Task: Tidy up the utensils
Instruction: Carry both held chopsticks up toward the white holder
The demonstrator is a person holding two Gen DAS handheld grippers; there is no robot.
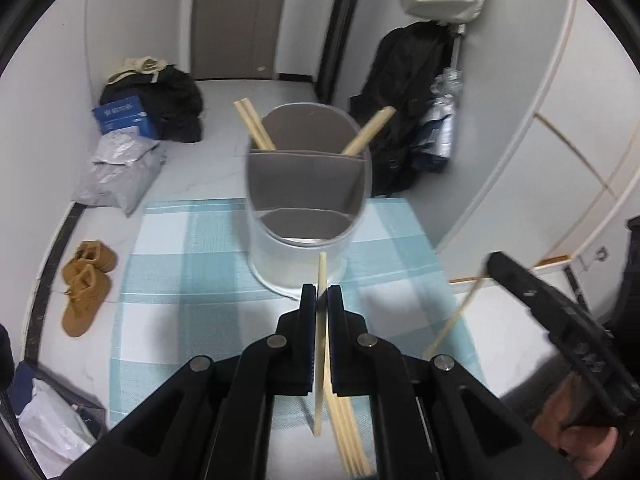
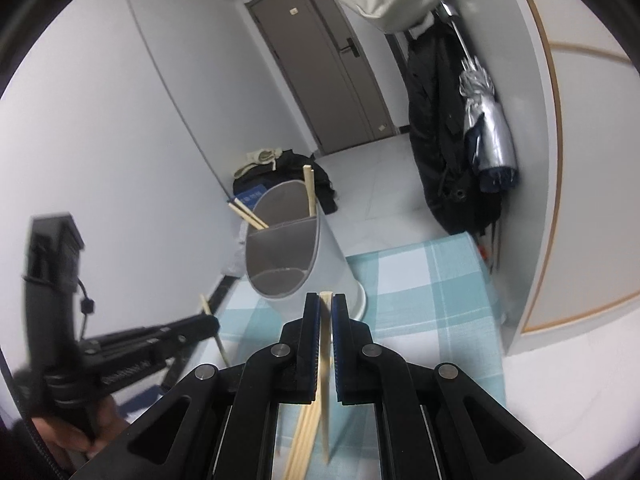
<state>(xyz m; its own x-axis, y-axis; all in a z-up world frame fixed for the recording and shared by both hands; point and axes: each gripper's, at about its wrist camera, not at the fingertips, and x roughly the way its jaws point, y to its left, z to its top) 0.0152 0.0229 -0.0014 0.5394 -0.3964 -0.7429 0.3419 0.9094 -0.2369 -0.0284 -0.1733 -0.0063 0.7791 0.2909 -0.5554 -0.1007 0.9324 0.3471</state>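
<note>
Left wrist view has the left gripper [image 1: 321,294] with its jaws pinched tight on a single pale wooden chopstick [image 1: 320,344], which stands nearly upright between them. Right in front sits the grey-lined, white oval utensil holder [image 1: 304,200] with divided compartments — three more chopsticks already lean out of its far compartment, two [image 1: 254,123] to the left and one [image 1: 369,130] to the right. It stands on a light-blue and white checked cloth [image 1: 192,280] covering the surface, and a loose bunch of chopsticks [image 1: 348,436] lies on the cloth under the gripper.

Right wrist view shows the right gripper [image 2: 326,304] jaws clamped the same way on another chopstick [image 2: 325,368], also close to vertical, with the holder just ahead and slightly left.

Room's pretty lived-in — grey door [image 2: 320,68] at the back, dark coats [image 2: 436,128] and a folded silver umbrella [image 2: 486,120] hanging along the right wall, a pile of dark clothes and a blue box [image 1: 126,116] in the far left corner, grey plastic bags [image 1: 120,168], and tan boots [image 1: 86,288] on the pale tiled floor.
</note>
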